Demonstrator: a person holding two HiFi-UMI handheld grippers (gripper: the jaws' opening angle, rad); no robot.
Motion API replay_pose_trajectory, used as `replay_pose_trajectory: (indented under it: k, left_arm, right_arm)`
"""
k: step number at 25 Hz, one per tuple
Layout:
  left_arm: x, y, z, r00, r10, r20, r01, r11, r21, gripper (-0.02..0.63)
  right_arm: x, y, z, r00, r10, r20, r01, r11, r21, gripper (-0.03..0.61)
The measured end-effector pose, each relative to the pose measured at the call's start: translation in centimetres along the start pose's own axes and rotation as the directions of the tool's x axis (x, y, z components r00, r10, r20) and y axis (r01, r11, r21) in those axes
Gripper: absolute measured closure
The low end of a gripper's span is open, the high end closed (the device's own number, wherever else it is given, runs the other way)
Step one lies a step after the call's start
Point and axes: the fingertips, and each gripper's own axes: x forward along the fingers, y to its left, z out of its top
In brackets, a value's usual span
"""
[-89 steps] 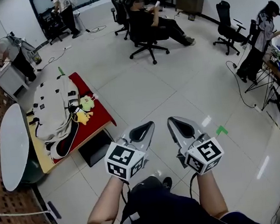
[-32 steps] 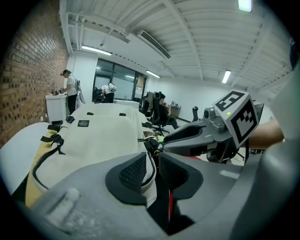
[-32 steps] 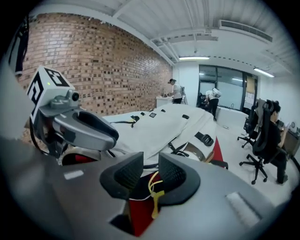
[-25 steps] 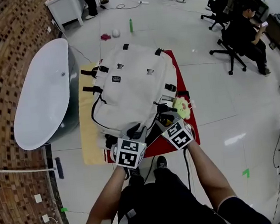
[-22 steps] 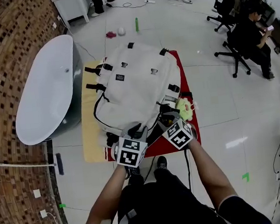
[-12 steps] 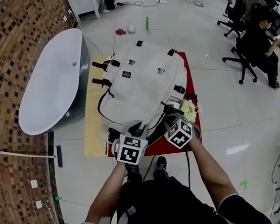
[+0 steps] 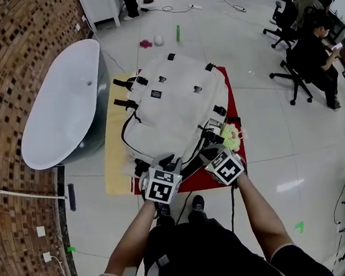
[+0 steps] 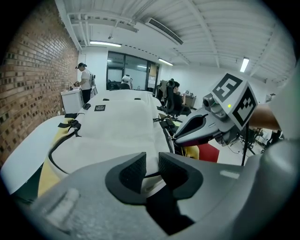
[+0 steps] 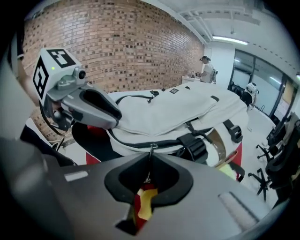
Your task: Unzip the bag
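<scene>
While the bag (image 7: 176, 112) lies on the mat (image 7: 233, 106) at twelve o'clock, the left gripper (image 8: 151, 166) clamps its fabric at seven o'clock and the right gripper (image 9: 150, 161) is closing on the pull (image 9: 151, 151).

A brick wall (image 7: 6, 72) runs down the left side of the room, and a white freestanding bathtub (image 7: 65, 109) stands just beside it. The floor (image 7: 284, 147) is laid with glossy pale tiles that reflect the lamps, and a small green tape mark (image 7: 299, 227) is stuck on it. A white cabinet (image 7: 100, 2) stands at the far end, with black office chairs (image 7: 293, 72) off to the right. Overhead, a white ribbed ceiling (image 8: 197, 28) carries strip lights (image 8: 105, 43), and a dark-framed glass partition (image 8: 129, 70) closes the far wall.
</scene>
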Motion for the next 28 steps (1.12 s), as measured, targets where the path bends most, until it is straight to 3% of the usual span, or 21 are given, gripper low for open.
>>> replay_pose_trajectory:
  k: [8, 13, 20, 24, 28]
  left_arm:
    - [0.1, -0.3, -0.3, 0.999, -0.047, 0.003, 0.047, 0.999, 0.005, 0.526]
    - [-0.1, -0.6, -0.4, 0.996, -0.084, 0.012, 0.084, 0.996, 0.0, 0.526]
    - [-0.6, -1.3, -0.4, 0.988, -0.149, 0.036, 0.149, 0.989, -0.008, 0.526]
    - [-1.7, -2.5, -0.2, 0.981, -0.187, 0.054, 0.188, 0.982, -0.019, 0.528]
    - [-2.5, -3.6, -0.5, 0.979, -0.198, 0.056, 0.2, 0.979, -0.048, 0.528]
  right_arm:
    - [-0.7, 2.9, 0.2, 0.998, 0.062, -0.009, -0.06, 0.99, 0.129, 0.552]
    - [-0.5, 4.9, 0.0, 0.996, 0.085, -0.011, -0.082, 0.983, 0.162, 0.549]
    - [-1.2, 6.1, 0.7, 0.993, 0.088, 0.081, -0.109, 0.942, 0.316, 0.546]
    - [-1.5, 6.2, 0.9, 0.99, 0.089, 0.111, -0.122, 0.934, 0.337, 0.546]
    - [-1.3, 7.3, 1.0, 0.985, 0.141, 0.102, -0.165, 0.941, 0.297, 0.545]
